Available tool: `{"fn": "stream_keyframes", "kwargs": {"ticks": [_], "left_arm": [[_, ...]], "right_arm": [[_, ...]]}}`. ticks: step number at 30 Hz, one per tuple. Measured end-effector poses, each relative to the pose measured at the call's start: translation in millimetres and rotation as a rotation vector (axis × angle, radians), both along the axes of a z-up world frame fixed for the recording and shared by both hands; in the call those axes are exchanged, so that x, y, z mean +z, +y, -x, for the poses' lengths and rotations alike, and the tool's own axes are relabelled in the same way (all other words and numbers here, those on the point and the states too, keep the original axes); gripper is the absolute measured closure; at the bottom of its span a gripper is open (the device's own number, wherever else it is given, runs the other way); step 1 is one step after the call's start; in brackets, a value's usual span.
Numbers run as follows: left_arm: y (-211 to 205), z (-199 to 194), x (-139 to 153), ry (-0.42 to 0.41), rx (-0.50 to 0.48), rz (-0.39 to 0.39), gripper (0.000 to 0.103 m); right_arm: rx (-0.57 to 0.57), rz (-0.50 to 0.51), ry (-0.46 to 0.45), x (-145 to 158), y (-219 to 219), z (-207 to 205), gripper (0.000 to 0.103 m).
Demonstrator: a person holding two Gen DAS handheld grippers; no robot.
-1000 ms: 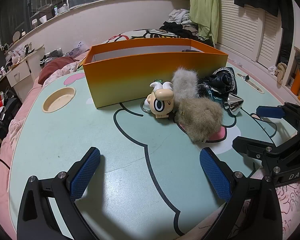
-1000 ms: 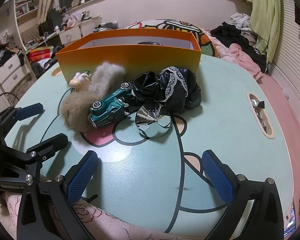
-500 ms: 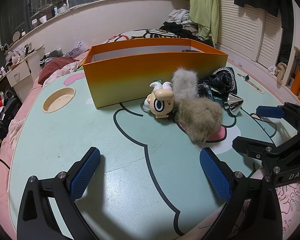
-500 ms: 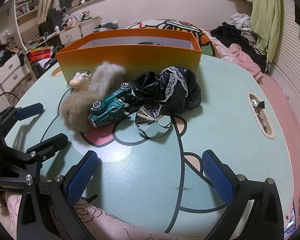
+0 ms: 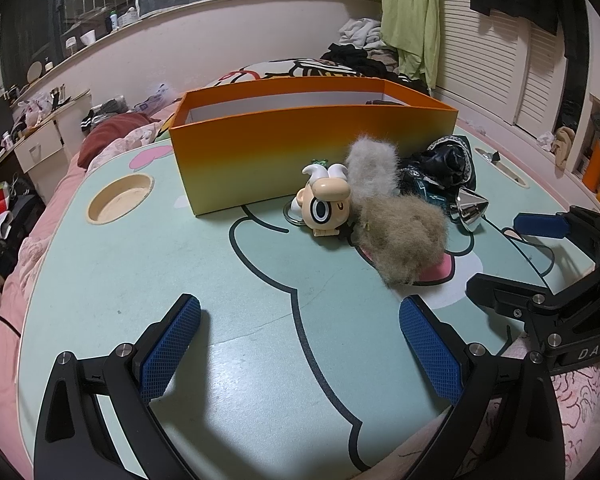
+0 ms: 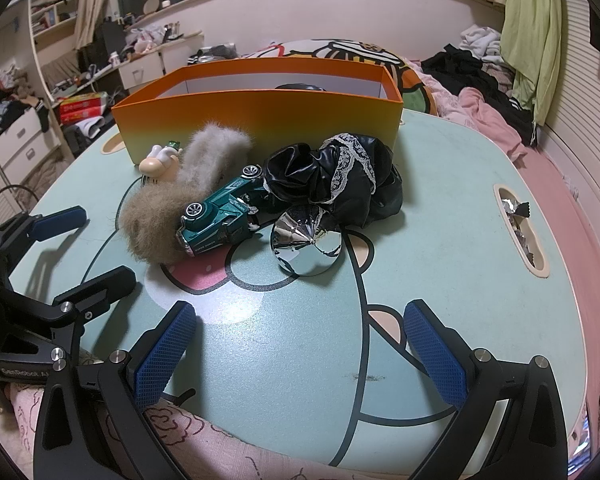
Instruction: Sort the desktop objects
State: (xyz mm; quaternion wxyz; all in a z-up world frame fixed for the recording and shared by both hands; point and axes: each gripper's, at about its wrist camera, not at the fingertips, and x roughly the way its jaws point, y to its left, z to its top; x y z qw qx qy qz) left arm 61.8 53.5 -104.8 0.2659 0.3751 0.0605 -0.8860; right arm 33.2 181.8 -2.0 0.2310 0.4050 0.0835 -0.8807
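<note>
Grippers both sitting low at the near edge of the table, nothing between the fingers. Left gripper is standing wide, blue pads well apart over bare tabletop; it is also showing at the left of the right view, spread the same way. Right gripper is likewise gaping wide and holding nothing, and is appearing at the right edge of the left view.

Pile is lying mid-table, just in front of the box. Box is orange, open-topped, sitting at the far side; something dark is peeking over its rim in the right view, can't tell what. Fur piece, tan at the near end and grey at the far end, is leaning back toward the box wall. Figurine, cream with one big eye, is sitting left of the fur and touching it, a metal ring beside it. Car, teal, is resting tilted against the fur's right side. Black cloth with lace trim is bunching up right of the car, touching it. Chrome cone is lying on the table just in front of the cloth, tip pointing toward the camera-left.

Round recess is sitting in the table left of the box; slot at the right side is holding crumpled foil.
</note>
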Motion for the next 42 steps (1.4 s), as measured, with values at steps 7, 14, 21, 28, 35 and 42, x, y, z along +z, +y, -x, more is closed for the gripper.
{"fn": "stream_keyframes", "kwargs": {"ticks": [7, 14, 21, 28, 35, 42], "left_arm": [[-1.4, -2.1, 0.7, 0.009, 0.006, -0.005, 0.004], [-5.3, -6.5, 6.9, 0.040, -0.018, -0.046, 0.007], [-29.2, -5.1, 38.0, 0.125, -0.005, -0.104, 0.027], [-39.1, 37.5, 43.8, 0.105, -0.015, -0.152, 0.043], [-53.6, 56.3, 15.2, 0.036, -0.030, -0.286, 0.066], [-57.5, 9.2, 43.3, 0.200, -0.027, -0.246, 0.066]], "right_arm": [[0.000, 0.000, 0.000, 0.4, 0.2, -1.3, 0.000], [0.001, 0.001, 0.000, 0.7, 0.5, -2.5, 0.000], [0.001, 0.001, 0.000, 0.5, 1.1, -3.2, 0.000], [0.001, 0.001, 0.001, -0.2, 1.7, -3.5, 0.000], [0.001, 0.001, 0.001, -0.8, 2.1, -4.1, 0.000], [0.000, 0.015, 0.003, 3.2, 2.6, -6.2, 0.000]]}}
